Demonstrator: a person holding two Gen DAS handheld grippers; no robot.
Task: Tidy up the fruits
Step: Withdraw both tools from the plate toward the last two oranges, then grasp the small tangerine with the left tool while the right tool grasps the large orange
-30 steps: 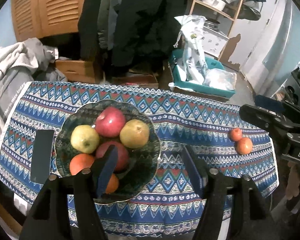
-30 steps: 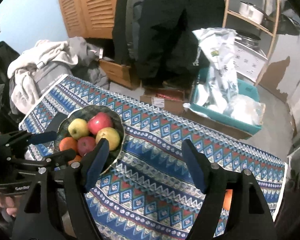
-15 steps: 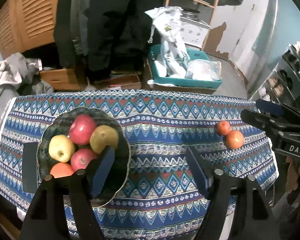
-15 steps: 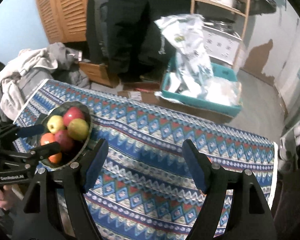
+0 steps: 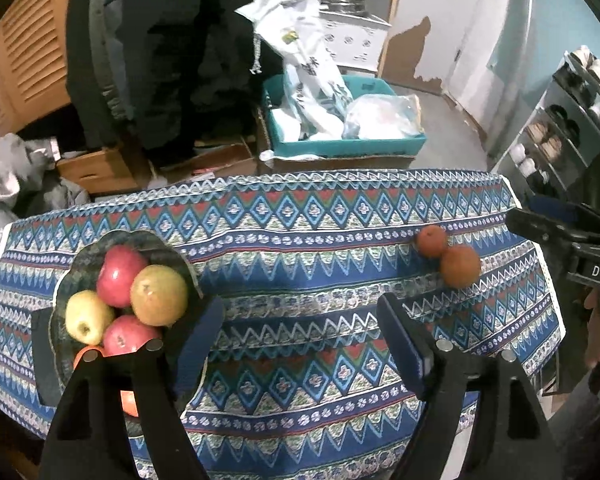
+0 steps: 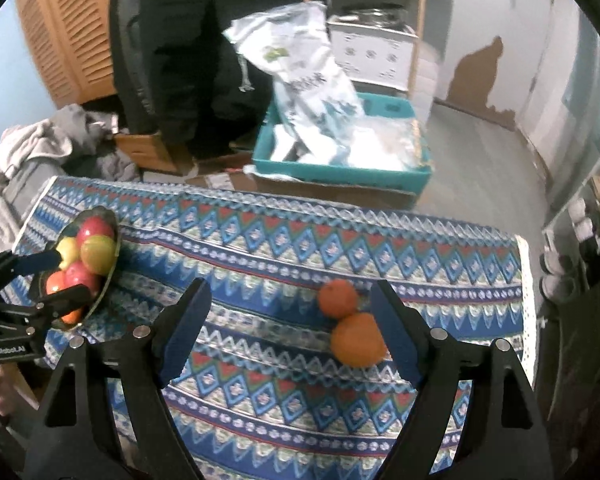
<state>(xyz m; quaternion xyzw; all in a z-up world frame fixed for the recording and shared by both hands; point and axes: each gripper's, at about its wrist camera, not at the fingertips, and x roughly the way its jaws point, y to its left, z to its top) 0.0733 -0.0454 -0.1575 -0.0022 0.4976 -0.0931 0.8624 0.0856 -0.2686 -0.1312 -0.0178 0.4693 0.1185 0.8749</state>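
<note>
**A:** Which step does this panel show you in?

**B:** The approach to the loose fruit. Your right gripper (image 6: 290, 330) has its jaws opening with nothing held. The larger round orange fruit (image 6: 358, 344) sits low and right of centre in the right wrist view, just inside the right-hand blue pad (image 6: 392, 336); whether it touches the pad cannot be told. The smaller round orange fruit (image 6: 337, 298) touches it from above.

**A:** And your other claw?

**B:** Your left gripper (image 5: 300, 344) is also opening and empty, above the blue zigzag-patterned tablecloth (image 5: 300, 248). The dark scalloped glass bowl (image 5: 168, 246) lies at the left of the left wrist view, already holding red and yellow apples (image 5: 158, 294) and orange fruit.

**A:** What does your next move call for?

**B:** By judgement, centre the right jaws over one orange fruit only, lower, and close. The two touch, so a careless descent could nudge the neighbour toward the cloth's edge. Then carry it left to the bowl.
</note>
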